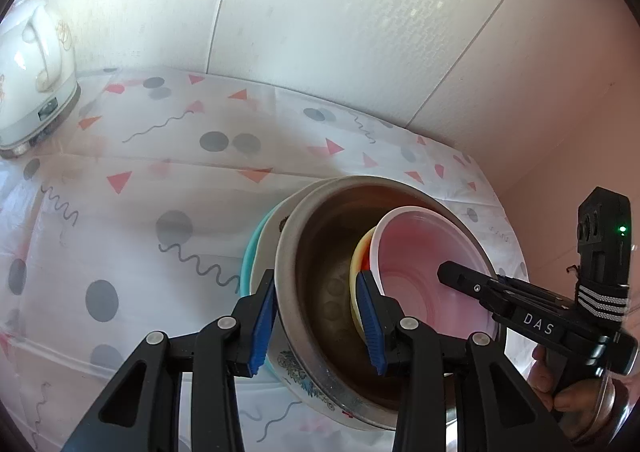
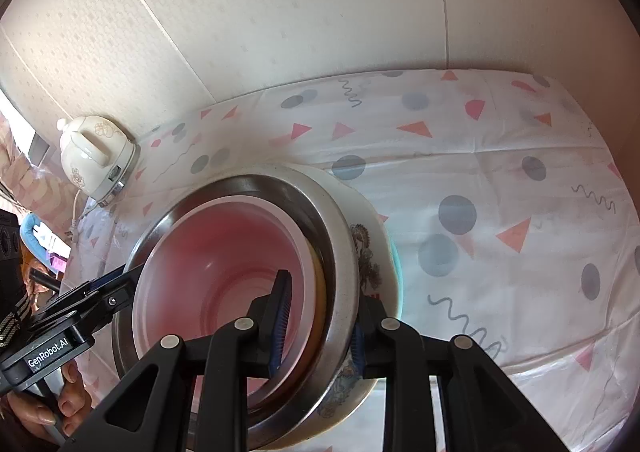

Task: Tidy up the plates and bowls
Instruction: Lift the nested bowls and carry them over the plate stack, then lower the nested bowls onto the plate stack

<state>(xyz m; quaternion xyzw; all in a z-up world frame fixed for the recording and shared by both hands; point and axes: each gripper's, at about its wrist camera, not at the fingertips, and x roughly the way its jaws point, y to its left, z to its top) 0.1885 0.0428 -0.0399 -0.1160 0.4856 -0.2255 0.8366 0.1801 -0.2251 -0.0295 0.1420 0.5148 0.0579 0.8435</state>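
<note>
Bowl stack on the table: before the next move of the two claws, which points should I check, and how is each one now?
1. Left claw straddles the steel bowl rim: ok.
2. Right claw has one finger inside the pink bowl: ok.
3. Pads pressing firmly on the rims: cannot tell.
4. Pink bowl nested in yellow bowl, in steel bowl, in white patterned bowl: ok.
5. Kettle apart from the stack: ok.
6. Stack resting on the table or lifted: cannot tell.

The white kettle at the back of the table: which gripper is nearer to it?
Left. The left gripper clamps the stack's rim on the side facing the white kettle; the right gripper grips the opposite rim, farther away.
</note>
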